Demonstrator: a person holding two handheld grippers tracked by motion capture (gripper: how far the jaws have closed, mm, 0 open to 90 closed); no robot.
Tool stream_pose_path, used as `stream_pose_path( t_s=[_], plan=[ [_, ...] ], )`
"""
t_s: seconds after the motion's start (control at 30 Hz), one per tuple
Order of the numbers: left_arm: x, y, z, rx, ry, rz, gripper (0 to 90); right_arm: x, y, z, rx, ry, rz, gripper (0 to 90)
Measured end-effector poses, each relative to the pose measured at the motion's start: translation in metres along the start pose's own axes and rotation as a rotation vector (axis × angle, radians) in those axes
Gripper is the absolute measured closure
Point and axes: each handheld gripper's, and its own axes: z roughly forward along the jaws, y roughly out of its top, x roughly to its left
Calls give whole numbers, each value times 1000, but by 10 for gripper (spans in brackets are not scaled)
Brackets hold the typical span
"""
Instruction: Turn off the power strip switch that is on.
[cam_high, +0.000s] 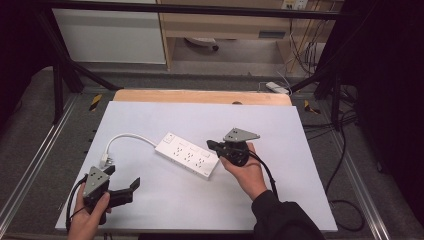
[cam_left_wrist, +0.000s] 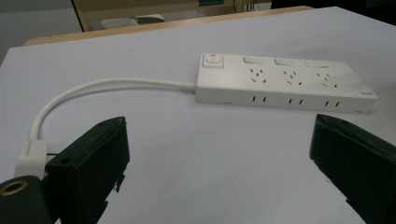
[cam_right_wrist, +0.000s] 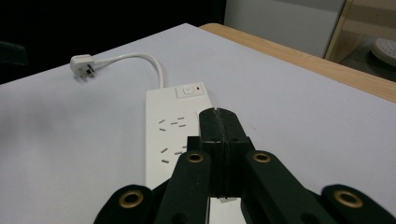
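Strip rigid, light, slick.
My right claw hovers closed above it; left claw gapes beside plug, the best grip.

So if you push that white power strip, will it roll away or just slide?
The power strip would probably slide, not roll: it is a flat, boxy bar lying on the smooth white table. Its cord looks bendy, curving to the plug, so it would likely trail behind.

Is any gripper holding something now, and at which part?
Nothing is held. The left gripper is open beside the plug; the right gripper is shut on nothing, above the power strip.
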Motion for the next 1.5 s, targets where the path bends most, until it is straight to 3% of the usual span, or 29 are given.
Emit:
stream_pose_path(
  t_s=[0.8, 1.5],
  plan=[
    [0, 0, 0, 0, -2, 1, 47, -1, -7, 12, 36, 6, 2, 900],
    [1, 0, 0, -1, -3, 2, 47, -5, -19, 32, 100, 3, 2, 900]
  ],
)
